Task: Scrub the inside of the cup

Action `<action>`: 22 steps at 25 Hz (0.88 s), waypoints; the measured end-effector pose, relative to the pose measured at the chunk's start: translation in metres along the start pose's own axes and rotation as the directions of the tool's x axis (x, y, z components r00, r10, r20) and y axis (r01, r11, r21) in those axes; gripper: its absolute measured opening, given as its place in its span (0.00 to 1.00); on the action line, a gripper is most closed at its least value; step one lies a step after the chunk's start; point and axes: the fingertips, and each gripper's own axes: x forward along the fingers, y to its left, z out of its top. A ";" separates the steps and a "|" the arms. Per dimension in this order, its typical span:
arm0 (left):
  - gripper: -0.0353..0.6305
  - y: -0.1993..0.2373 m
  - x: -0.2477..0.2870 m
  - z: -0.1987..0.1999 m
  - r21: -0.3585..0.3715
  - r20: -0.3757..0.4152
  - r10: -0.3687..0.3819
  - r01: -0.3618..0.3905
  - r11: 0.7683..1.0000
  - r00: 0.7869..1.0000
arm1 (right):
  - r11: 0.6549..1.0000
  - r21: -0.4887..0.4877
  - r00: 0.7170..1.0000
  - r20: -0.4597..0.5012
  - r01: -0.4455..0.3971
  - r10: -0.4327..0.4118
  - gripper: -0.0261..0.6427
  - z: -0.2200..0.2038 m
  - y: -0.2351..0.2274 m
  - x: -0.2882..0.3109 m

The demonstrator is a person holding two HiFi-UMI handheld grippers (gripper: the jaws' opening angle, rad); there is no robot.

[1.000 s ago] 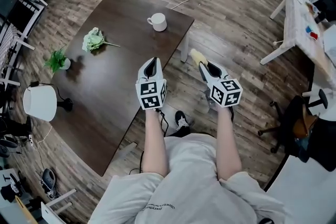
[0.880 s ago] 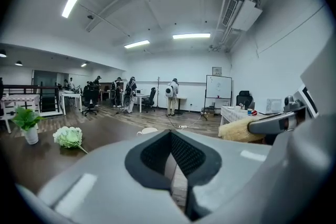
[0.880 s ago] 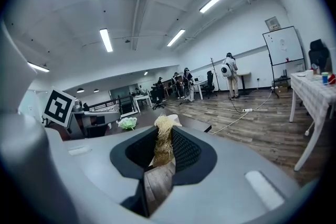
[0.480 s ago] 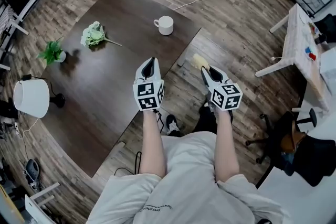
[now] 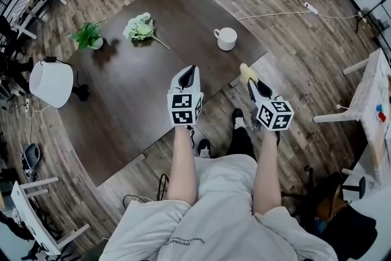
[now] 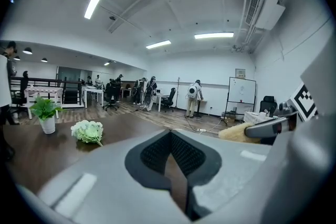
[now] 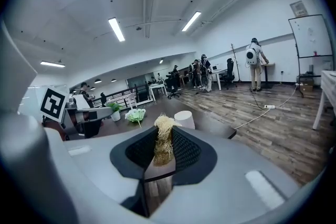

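Observation:
A white cup (image 5: 226, 38) stands near the far right corner of the dark table (image 5: 134, 101); it also shows in the right gripper view as the white cup (image 7: 184, 119). My right gripper (image 5: 251, 78) is shut on a yellowish scrubber (image 5: 245, 72), held off the table's right edge over the floor, short of the cup. That fibrous scrubber (image 7: 164, 139) sticks up between the jaws. My left gripper (image 5: 188, 75) hovers over the table's near edge, jaws closed with nothing between them.
White flowers (image 5: 140, 27) and a small potted plant (image 5: 88, 36) lie at the table's far left. A white lamp (image 5: 52, 83) stands at its left edge. A cable and power strip (image 5: 311, 8) run across the wood floor; a white table (image 5: 376, 107) is at right.
The view has shifted, so the table, cup and flowers now sit further right in the picture. Both grippers keep their pose in front of me; the right still holds the scrubber.

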 end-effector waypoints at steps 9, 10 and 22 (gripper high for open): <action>0.05 -0.022 0.077 -0.001 -0.001 -0.048 0.086 -0.086 0.996 0.995 | 0.984 -0.052 0.983 -0.078 -0.172 0.168 0.19 0.036 -0.059 0.078; 0.05 -0.026 0.088 0.000 0.003 -0.058 0.087 -0.087 0.996 0.994 | 0.981 -0.047 0.980 -0.079 -0.187 0.183 0.19 0.044 -0.065 0.086; 0.05 -0.051 0.154 0.028 -0.035 -0.055 0.203 -0.205 0.978 0.978 | 0.926 -0.089 0.926 -0.138 -0.366 0.353 0.19 0.105 -0.110 0.136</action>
